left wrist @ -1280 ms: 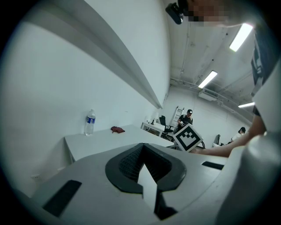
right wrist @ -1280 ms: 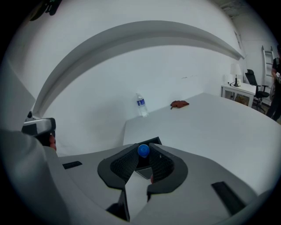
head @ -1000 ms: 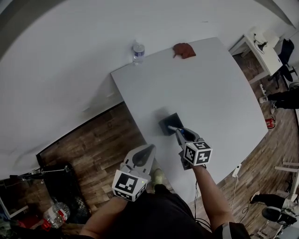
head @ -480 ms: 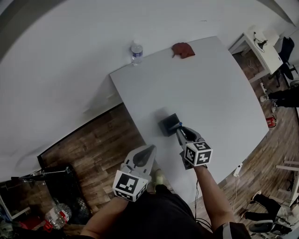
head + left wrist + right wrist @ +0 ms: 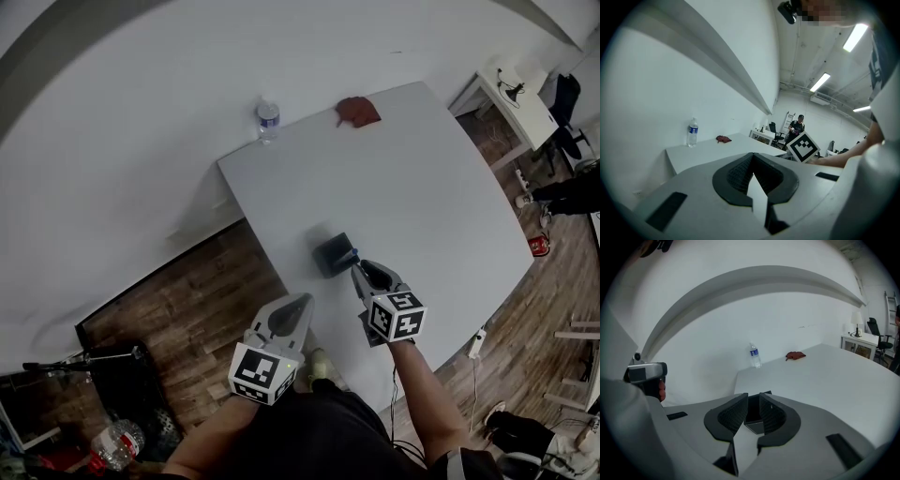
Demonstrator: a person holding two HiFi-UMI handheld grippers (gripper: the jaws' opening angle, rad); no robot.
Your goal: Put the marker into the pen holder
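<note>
The black square pen holder stands on the white table near its front left edge. A blue bit of the marker shows at the holder's right rim; the rest is hidden. My right gripper hovers just behind the holder. In the right gripper view its jaws are narrowly open, with nothing between them and the pen holder showing through the gap. My left gripper hangs off the table's left edge over the wood floor. Its jaws are shut and empty.
A water bottle and a crumpled red cloth sit at the table's far edge against the white wall. More desks, chairs and a standing person are farther back in the room. The wood floor lies left of the table.
The right gripper carried the marker forward over the holder. Its white tip, visible one second ago, has dropped out of sight, and only a blue end shows at the rim. The left gripper stayed put.
</note>
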